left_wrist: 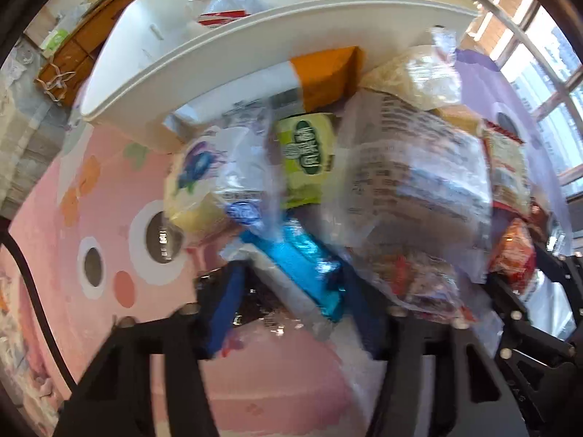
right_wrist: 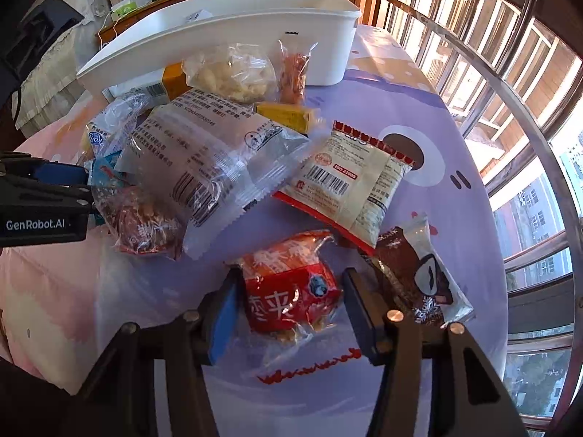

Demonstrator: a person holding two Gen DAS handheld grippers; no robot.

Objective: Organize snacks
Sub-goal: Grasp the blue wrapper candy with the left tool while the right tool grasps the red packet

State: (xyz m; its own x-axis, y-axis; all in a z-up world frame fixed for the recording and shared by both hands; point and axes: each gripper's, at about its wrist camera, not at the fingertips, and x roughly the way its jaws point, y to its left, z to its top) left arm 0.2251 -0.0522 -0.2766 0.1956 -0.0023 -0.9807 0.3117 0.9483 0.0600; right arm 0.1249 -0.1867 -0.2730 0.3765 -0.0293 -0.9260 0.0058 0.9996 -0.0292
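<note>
snacks (right_wrist: 218, 153) crowd white bin (right_wrist: 226, 32); purple cloth (right_wrist: 419, 273) rightward lies bare.

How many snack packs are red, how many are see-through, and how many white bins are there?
Counting what the right camera shows clearly:
Red packs: 1
Clear packs: 5
White bins: 1
Total: 7

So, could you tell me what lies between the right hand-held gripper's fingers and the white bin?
In the right wrist view, the right hand-held gripper straddles a red snack packet; beyond it a pile of wrapped snacks, including a large clear packet, reaches the white bin.
</note>
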